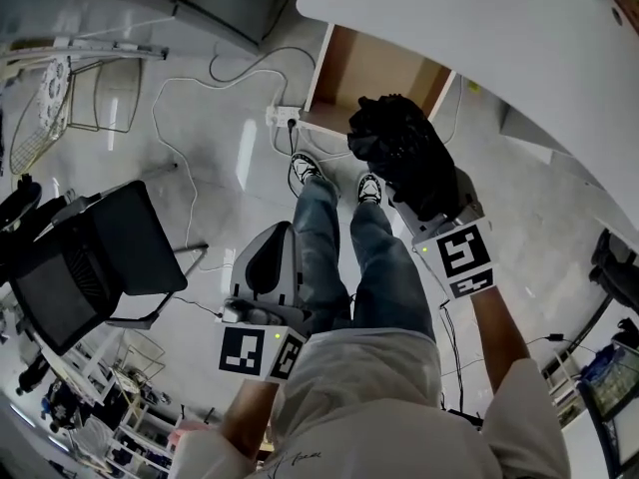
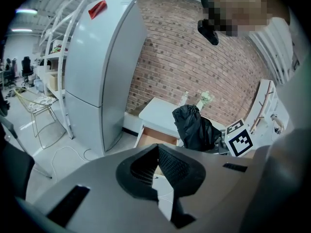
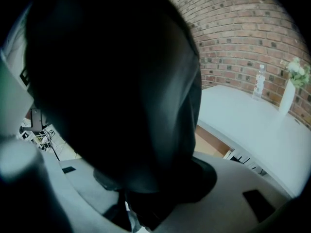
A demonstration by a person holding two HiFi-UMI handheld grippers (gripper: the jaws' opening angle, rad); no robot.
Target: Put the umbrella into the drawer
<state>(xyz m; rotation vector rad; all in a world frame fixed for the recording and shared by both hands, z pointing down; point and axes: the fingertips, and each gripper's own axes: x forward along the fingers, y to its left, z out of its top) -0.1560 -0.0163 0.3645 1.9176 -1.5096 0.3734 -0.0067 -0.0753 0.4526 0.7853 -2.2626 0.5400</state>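
The right tongs (image 1: 431,206) hold the bunched black umbrella (image 1: 399,148) just before the open drawer (image 1: 369,73) under the white tabletop (image 1: 479,28), while the left tongs (image 1: 268,259) hang by the person's jeans (image 1: 384,267).

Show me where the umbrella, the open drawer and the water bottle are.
umbrella (image 1: 404,153), head view, on the middle of its folded black fabric.
open drawer (image 1: 364,70), head view, on its bare wooden bottom.
water bottle (image 3: 259,85), right gripper view, on its clear body.

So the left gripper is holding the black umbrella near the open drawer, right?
No. The right gripper holds the umbrella near the open drawer; the left gripper is empty. The head view shows it.
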